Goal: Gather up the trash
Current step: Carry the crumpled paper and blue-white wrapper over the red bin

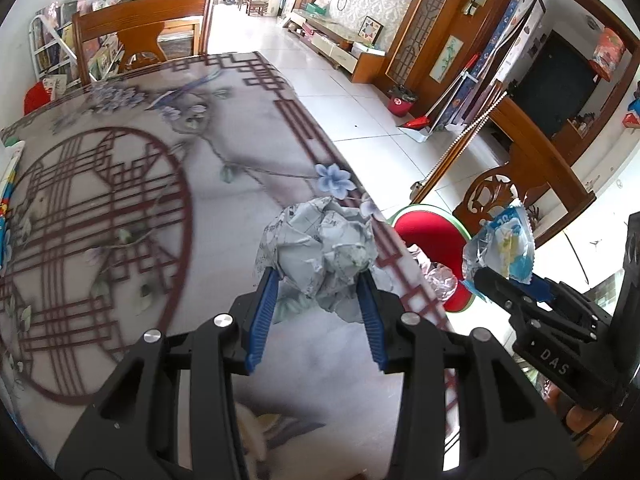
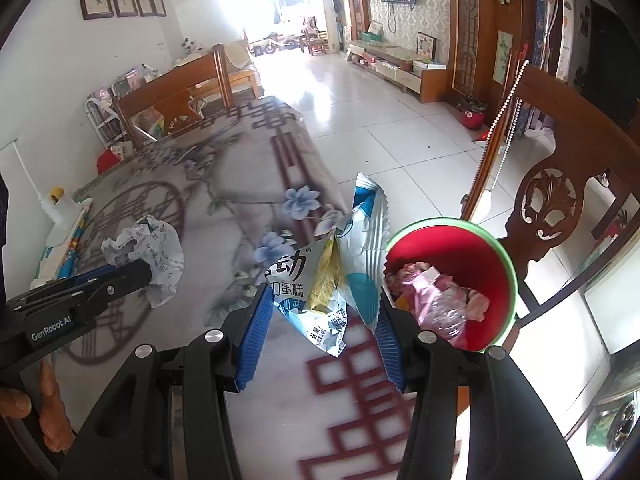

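Daylight floods in from the far doorway (image 2: 276,4) well beyond the tongs, blowing out to white and glaring off the floor (image 2: 352,92); the counter (image 1: 120,184) pattern is smeared by motion blur, and both fisheye views bend and darken at the corners

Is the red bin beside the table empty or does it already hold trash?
Partly full: the red bin holds a pink bag and other scraps.

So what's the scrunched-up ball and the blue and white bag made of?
The crumpled ball looks like printed paper: matte, with sharp creases and grey print. The snack wrapper looks like thin plastic film: glossy, with zigzag sealed edges.
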`<state>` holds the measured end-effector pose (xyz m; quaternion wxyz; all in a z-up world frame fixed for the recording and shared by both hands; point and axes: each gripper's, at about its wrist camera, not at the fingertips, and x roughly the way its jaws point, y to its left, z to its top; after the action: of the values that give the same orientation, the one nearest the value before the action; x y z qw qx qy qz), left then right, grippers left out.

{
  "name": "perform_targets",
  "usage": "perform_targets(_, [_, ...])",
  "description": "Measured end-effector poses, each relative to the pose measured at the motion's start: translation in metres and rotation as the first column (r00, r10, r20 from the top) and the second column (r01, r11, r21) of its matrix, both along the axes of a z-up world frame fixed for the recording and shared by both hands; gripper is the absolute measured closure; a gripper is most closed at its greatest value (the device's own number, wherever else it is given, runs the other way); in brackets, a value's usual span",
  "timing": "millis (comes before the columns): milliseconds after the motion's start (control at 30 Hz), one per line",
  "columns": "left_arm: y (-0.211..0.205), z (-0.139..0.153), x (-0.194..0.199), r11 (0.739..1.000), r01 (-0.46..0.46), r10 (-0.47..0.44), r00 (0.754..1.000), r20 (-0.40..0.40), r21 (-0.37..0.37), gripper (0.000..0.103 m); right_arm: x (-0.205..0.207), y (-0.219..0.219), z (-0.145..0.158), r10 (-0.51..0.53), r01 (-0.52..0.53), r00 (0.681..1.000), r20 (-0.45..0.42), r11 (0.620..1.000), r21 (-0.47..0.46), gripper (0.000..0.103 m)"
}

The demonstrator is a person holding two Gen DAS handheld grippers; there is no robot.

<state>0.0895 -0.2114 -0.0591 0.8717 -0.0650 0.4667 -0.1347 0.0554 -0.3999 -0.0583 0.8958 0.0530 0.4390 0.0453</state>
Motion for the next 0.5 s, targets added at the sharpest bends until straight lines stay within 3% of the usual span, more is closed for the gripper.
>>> perform_targets(500, [-0.028, -0.007, 0.013, 0.998, -0.056, 0.056, 0.998, -0.020, 0.025, 0.064, 0.021, -0.030, -0.014, 0.050, -0.050, 0.998, -0.038, 0.998, 0.024, 0.055])
